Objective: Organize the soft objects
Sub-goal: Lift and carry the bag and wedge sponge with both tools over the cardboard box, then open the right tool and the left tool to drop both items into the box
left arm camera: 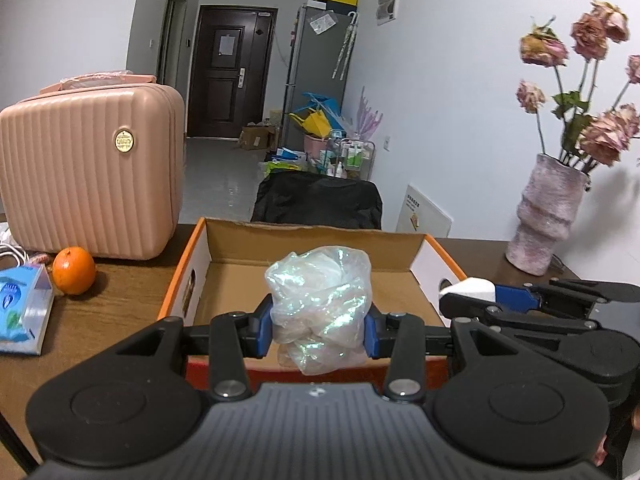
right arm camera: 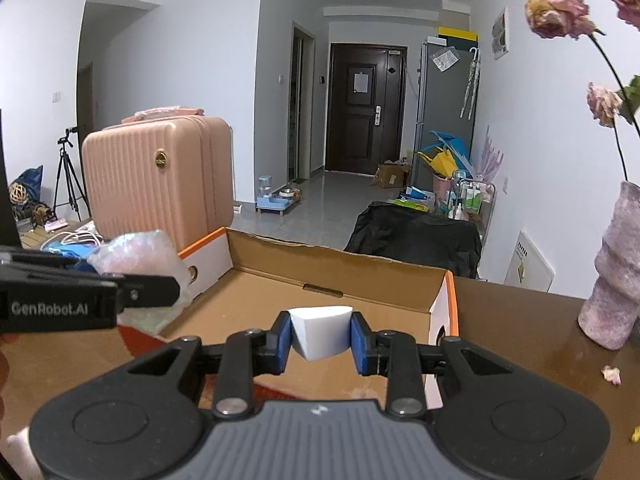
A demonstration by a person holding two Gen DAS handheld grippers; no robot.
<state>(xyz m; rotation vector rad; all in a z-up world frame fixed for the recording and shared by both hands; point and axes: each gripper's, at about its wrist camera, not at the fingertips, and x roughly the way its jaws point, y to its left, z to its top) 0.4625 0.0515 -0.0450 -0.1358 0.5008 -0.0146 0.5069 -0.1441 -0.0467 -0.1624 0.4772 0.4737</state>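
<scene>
The left gripper (left arm camera: 318, 330) is clenching a crumpled iridescent plastic bag (left arm camera: 320, 300) and the right gripper (right arm camera: 320, 338) is clenching a white foam wedge (right arm camera: 320, 330). Both are hovering just over the near rim of the open cardboard box (right arm camera: 340, 276) sitting mid-tabletop, its hollow lying straight ahead and below, long axis running left to right. The left gripper's side is reading "GenRobot.AI".
</scene>
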